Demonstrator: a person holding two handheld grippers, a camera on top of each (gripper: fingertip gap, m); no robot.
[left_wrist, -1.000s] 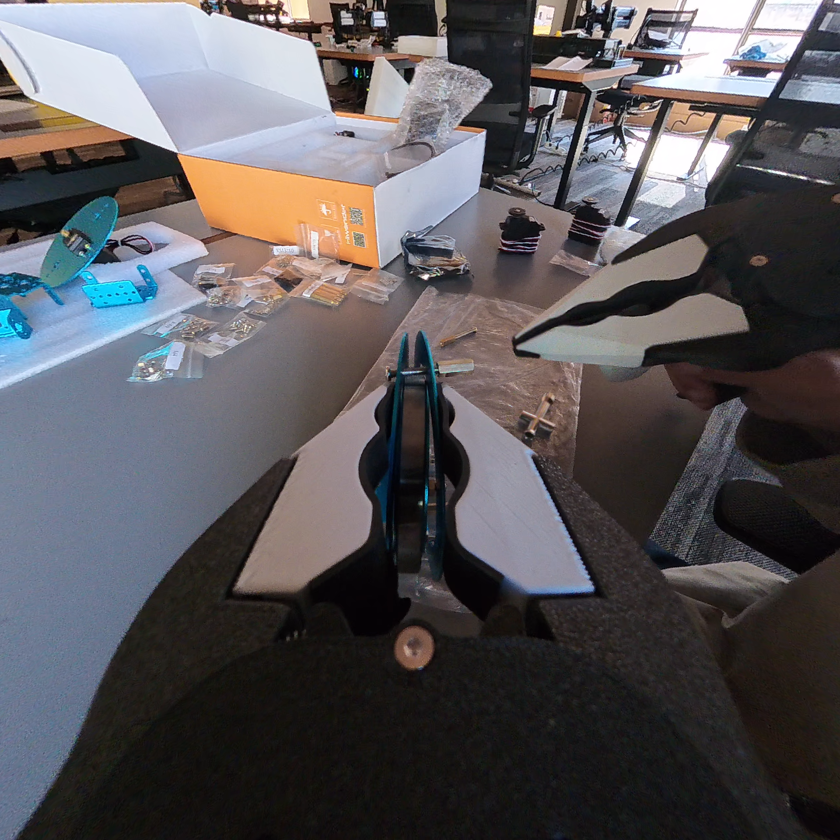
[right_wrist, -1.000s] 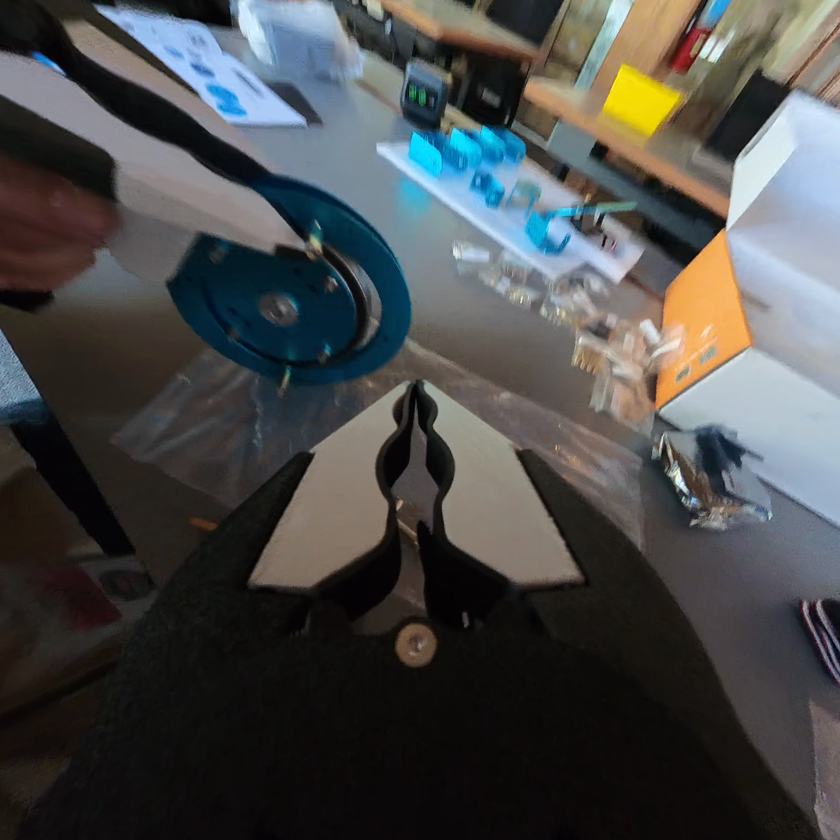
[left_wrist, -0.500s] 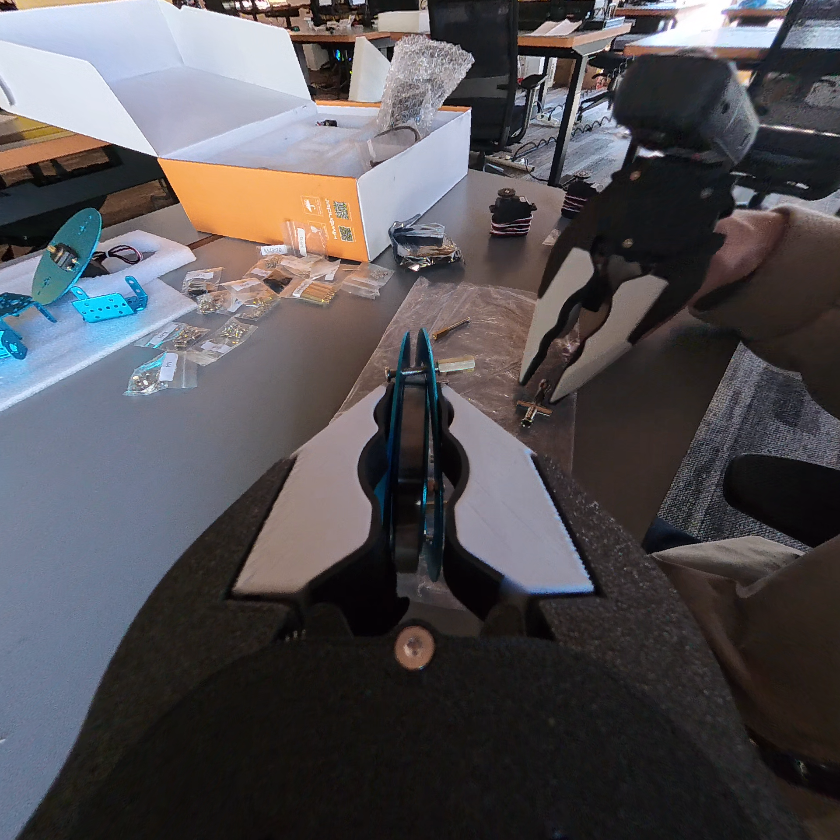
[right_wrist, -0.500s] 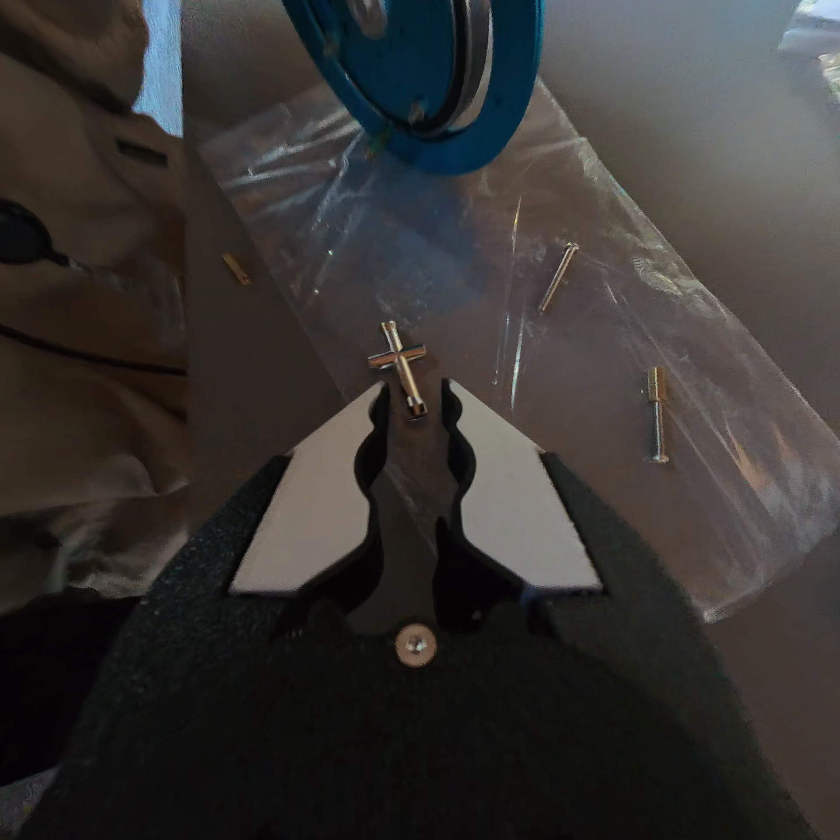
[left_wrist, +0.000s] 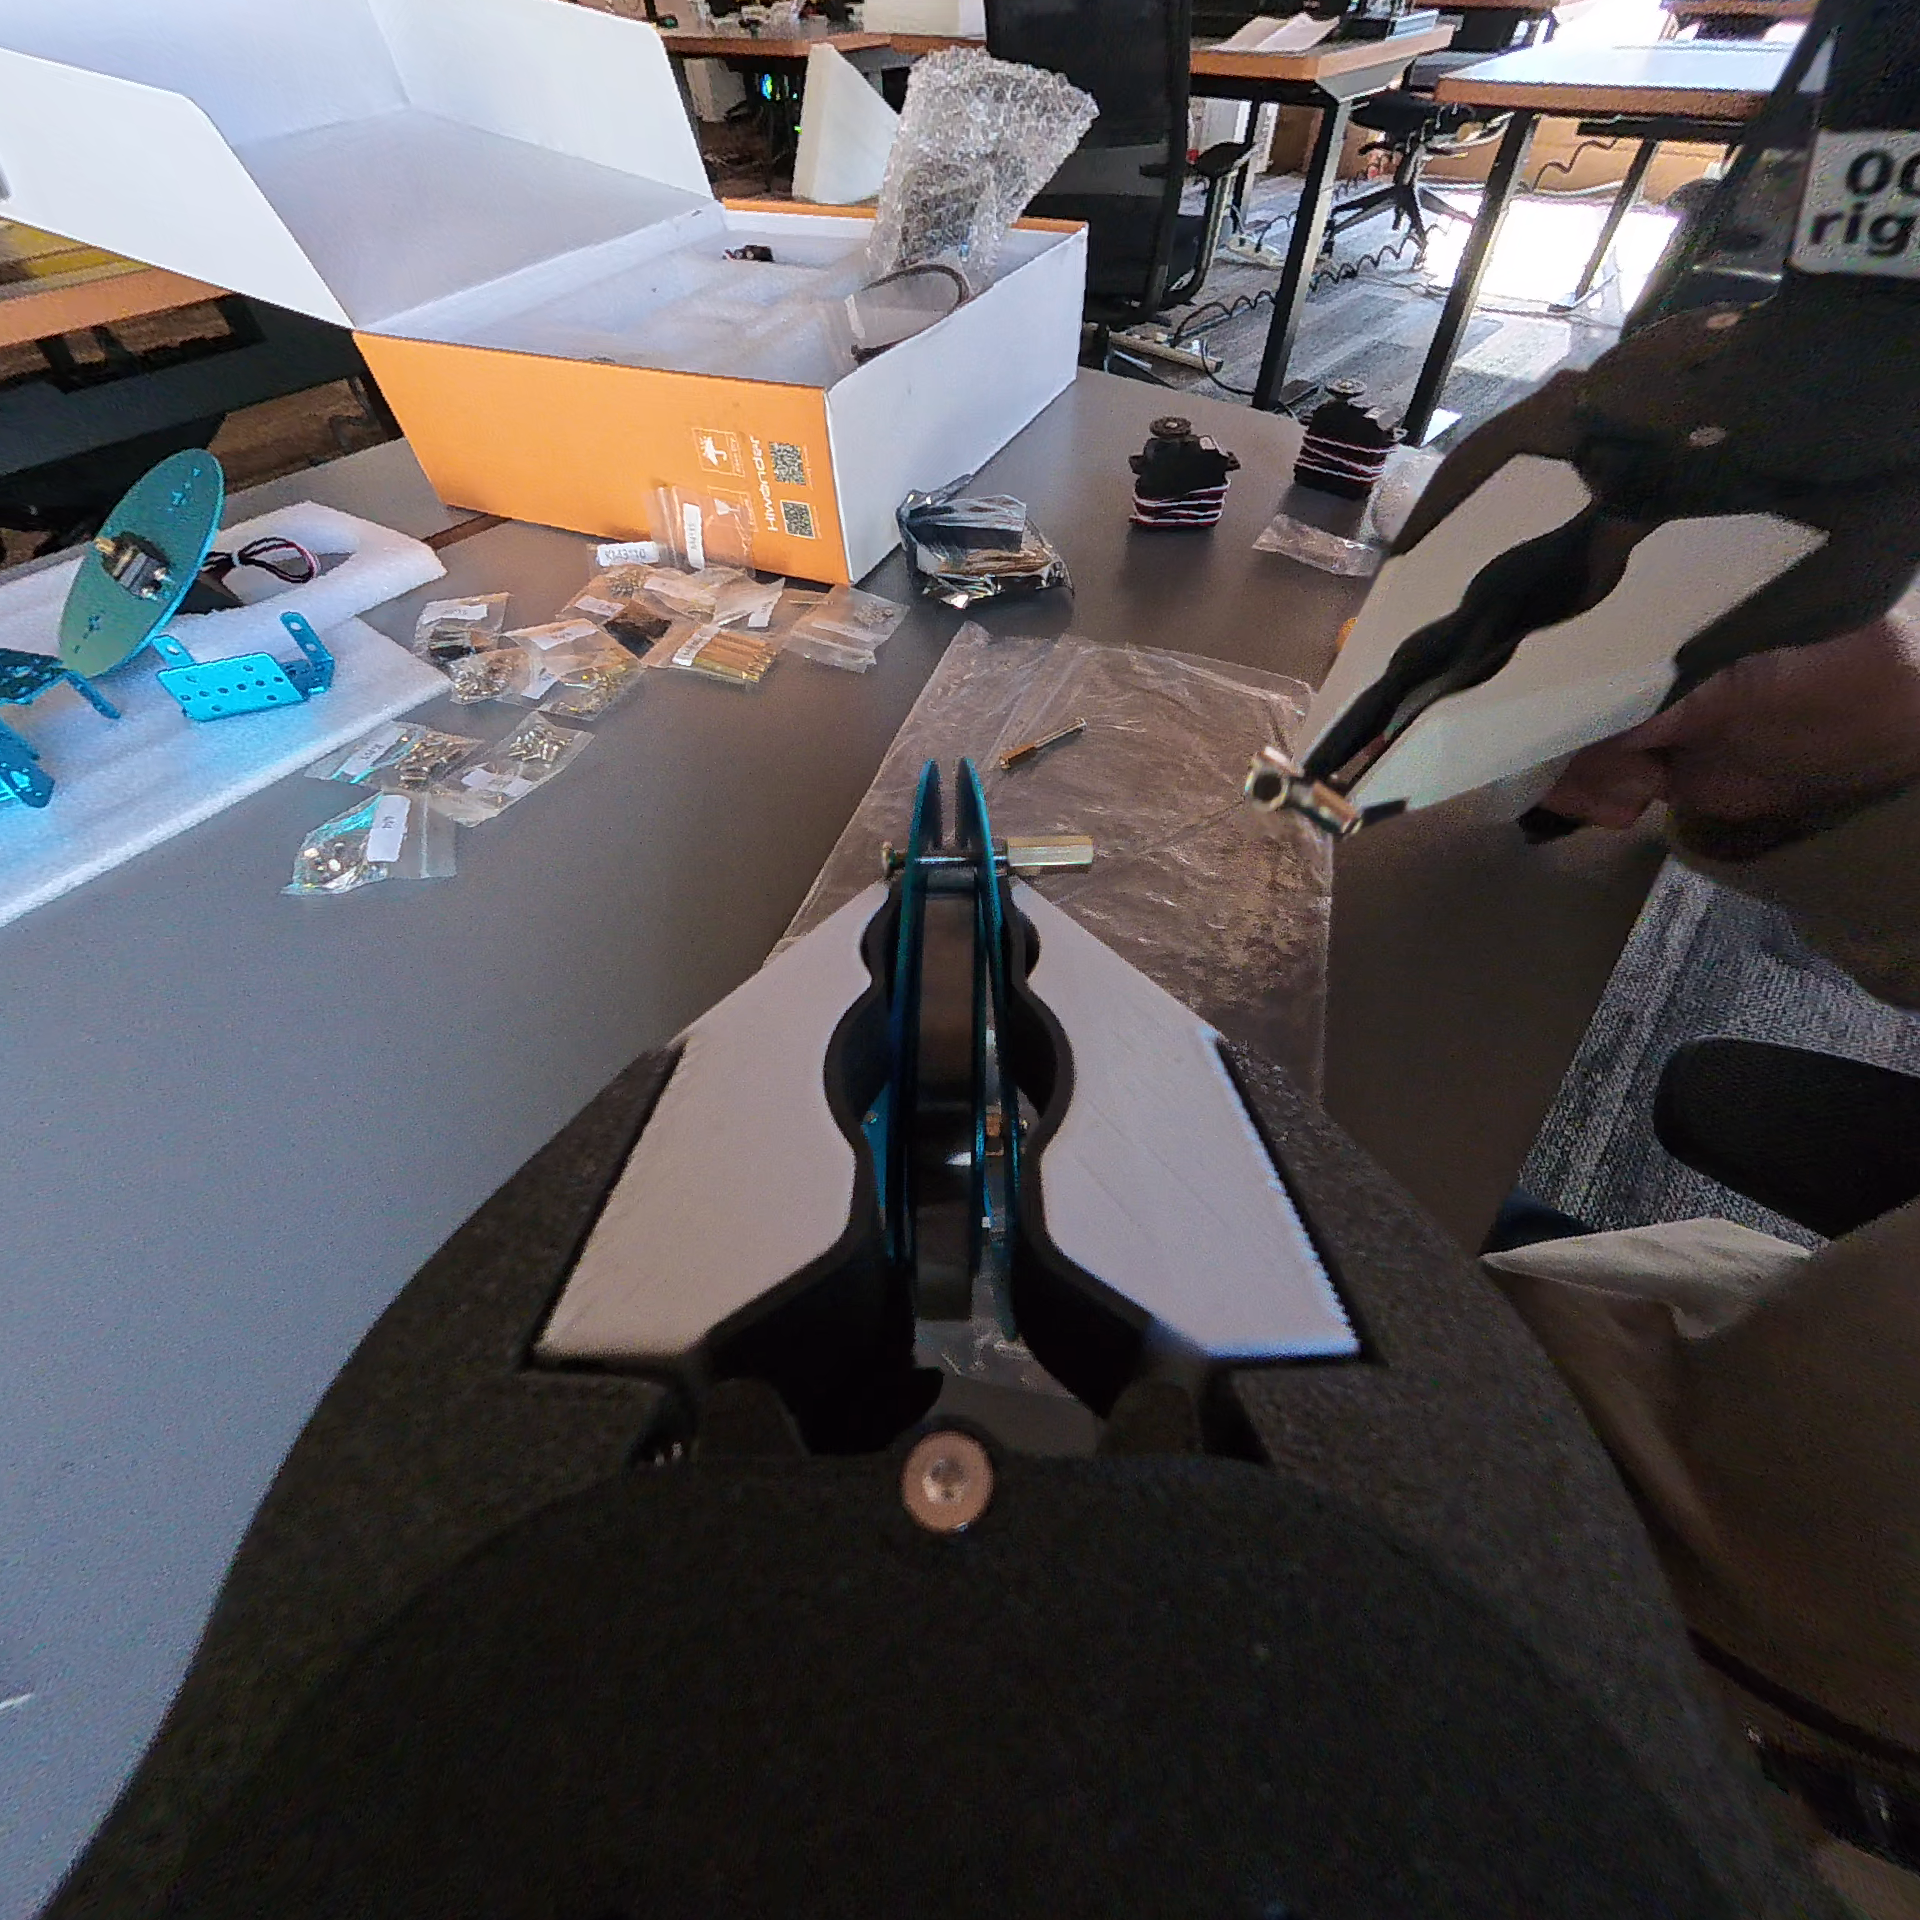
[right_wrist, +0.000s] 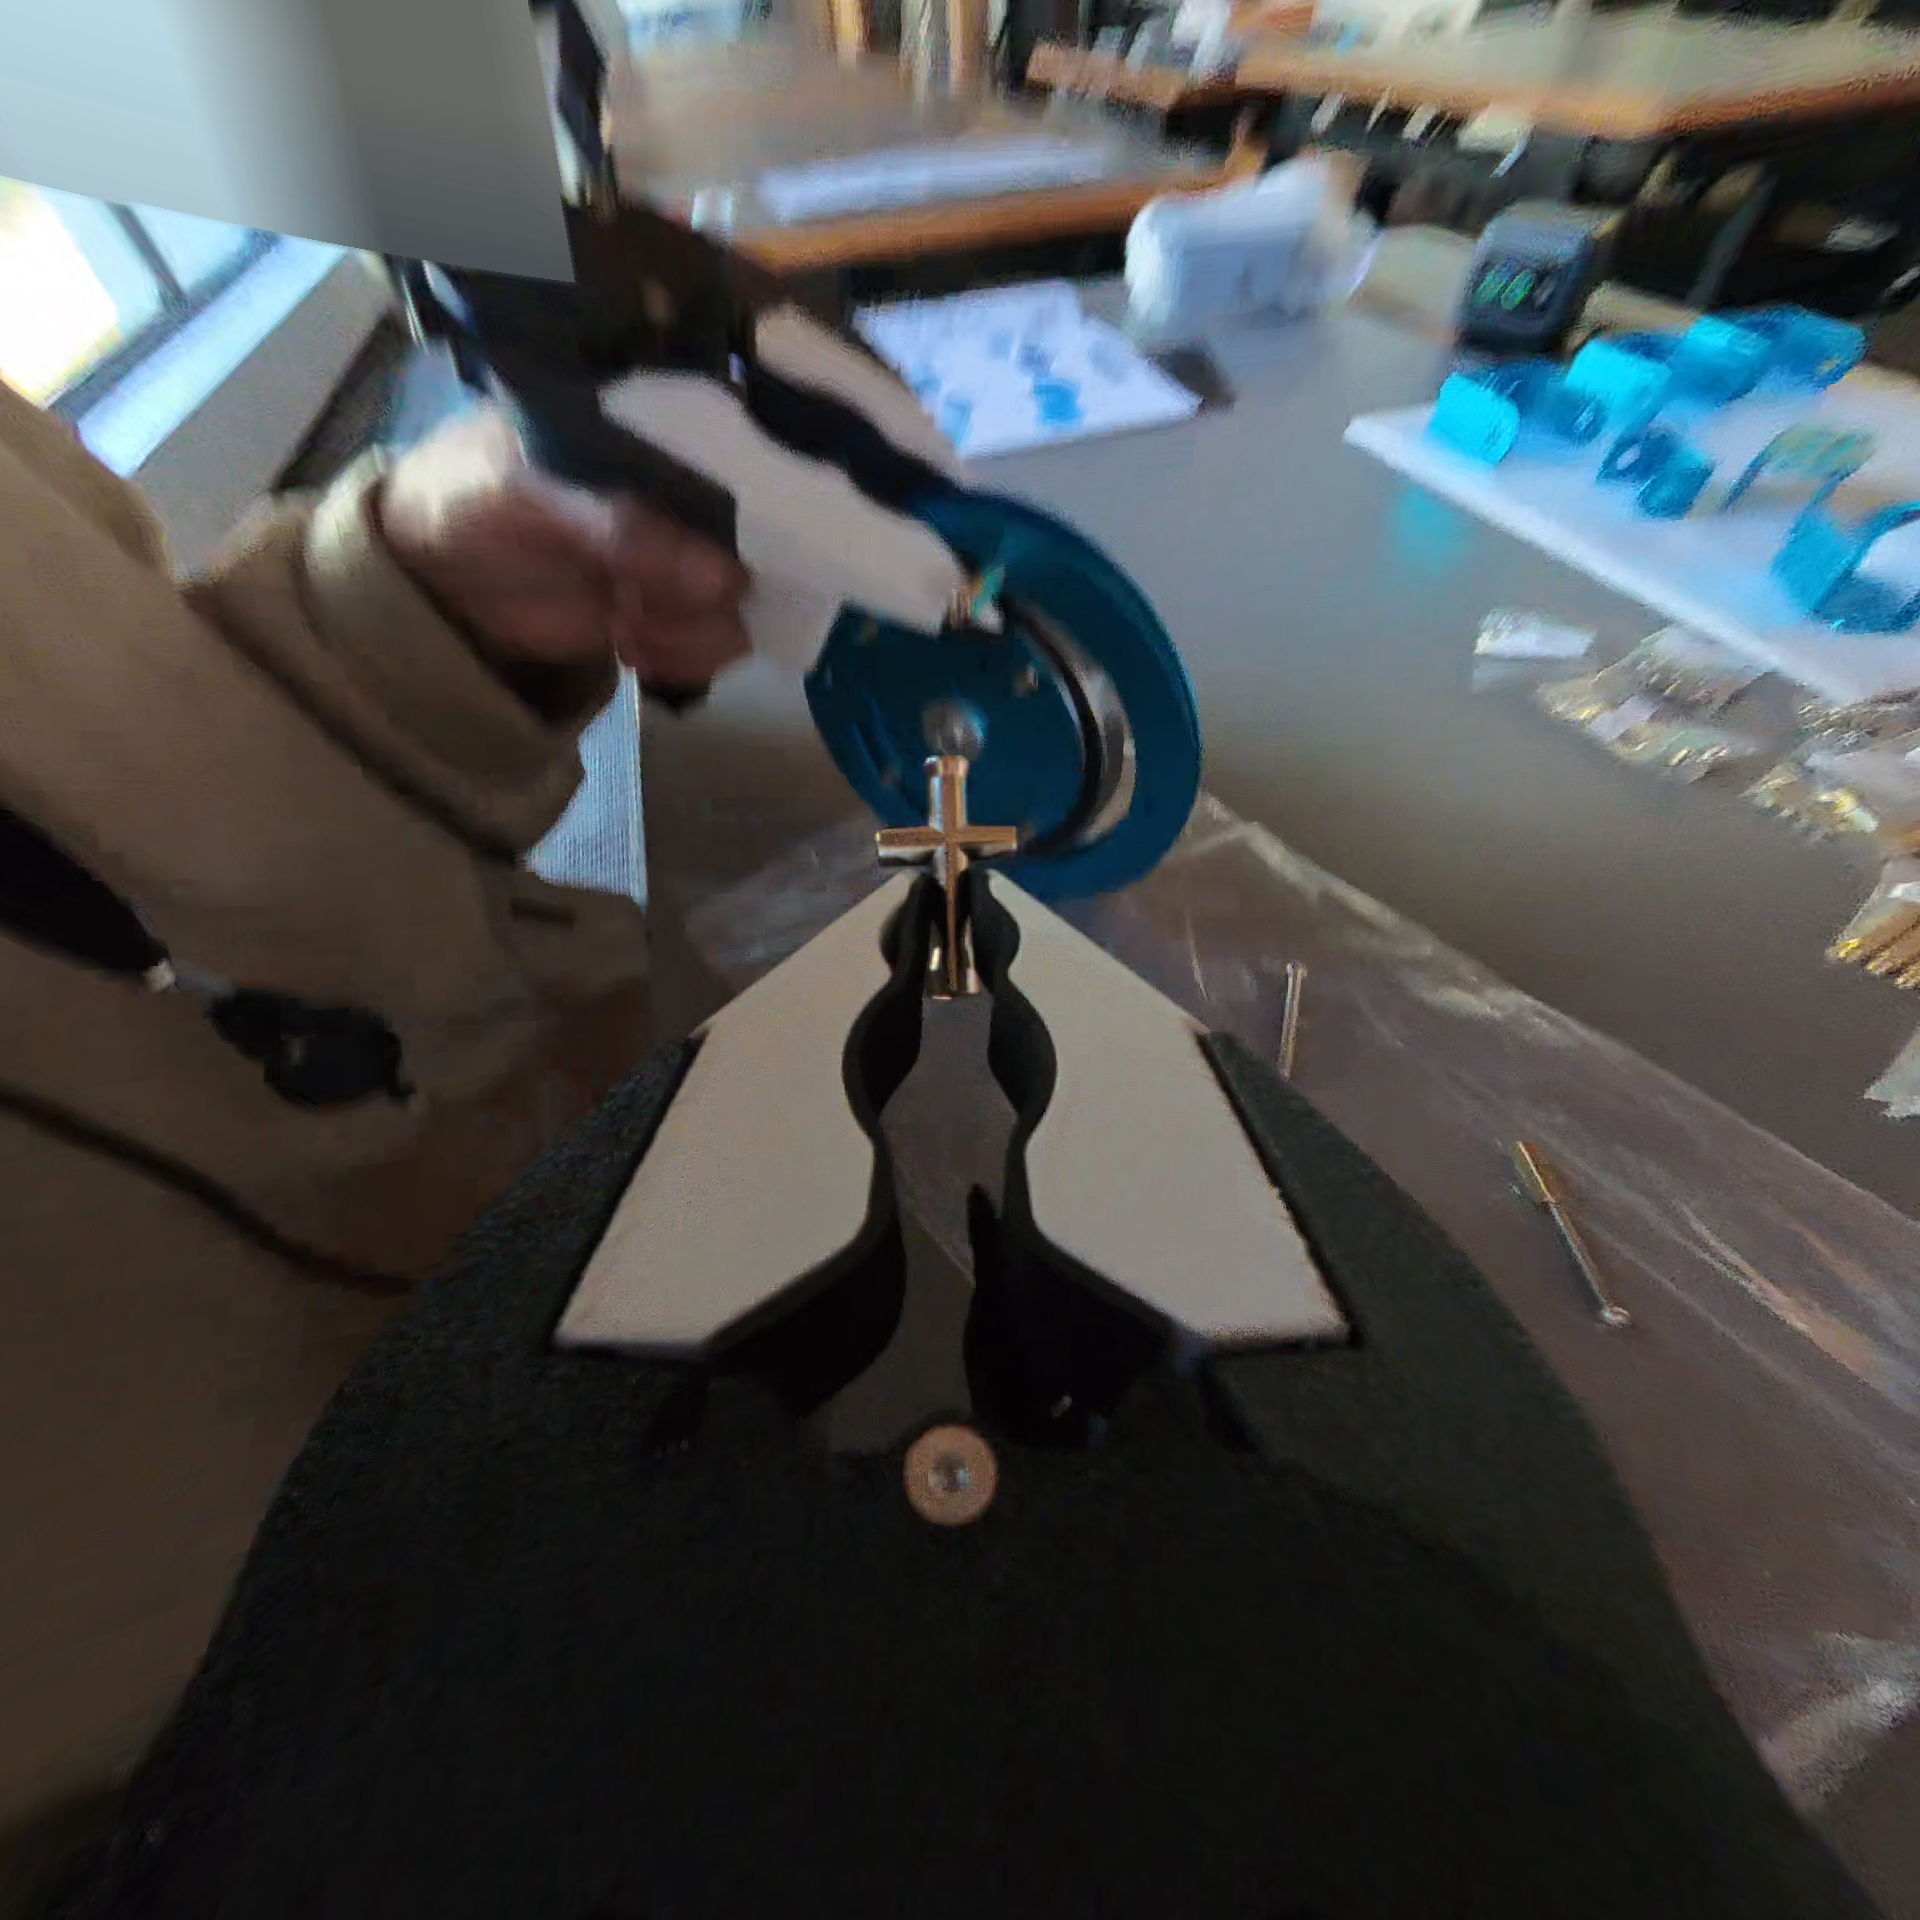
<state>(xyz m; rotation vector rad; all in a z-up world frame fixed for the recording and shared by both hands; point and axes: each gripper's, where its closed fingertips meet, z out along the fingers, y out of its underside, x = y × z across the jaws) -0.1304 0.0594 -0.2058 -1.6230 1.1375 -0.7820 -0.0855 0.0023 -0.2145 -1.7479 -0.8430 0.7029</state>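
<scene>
My left gripper (left_wrist: 948, 894) is shut on a blue disc assembly (left_wrist: 943, 1039), two round blue plates with a black ring between them, held edge-on above the table. A screw with a metal standoff (left_wrist: 1044, 854) passes through its top edge. My right gripper (right_wrist: 948, 883) is shut on a small silver cross-shaped wrench (right_wrist: 945, 840), one arm clamped between the pads, the opposite arm pointing at the disc's face (right_wrist: 1091, 810). In the left wrist view the right gripper (left_wrist: 1340, 774) hangs to the right of the disc with the wrench (left_wrist: 1299, 792) at its tips.
A clear plastic sheet (left_wrist: 1143, 727) under both grippers carries a loose standoff (left_wrist: 1042, 744) and long screws (right_wrist: 1564, 1231). Small bags of hardware (left_wrist: 540, 675), an open orange and white box (left_wrist: 623, 436), two black servos (left_wrist: 1179, 483) and foam with blue brackets (left_wrist: 239, 681) lie beyond. A person's sleeve (right_wrist: 260, 779) is at the left.
My right gripper opened, dropped to the plastic sheet, closed on the cross wrench and lifted it towards the disc. My left gripper kept hold of the disc, almost still.
</scene>
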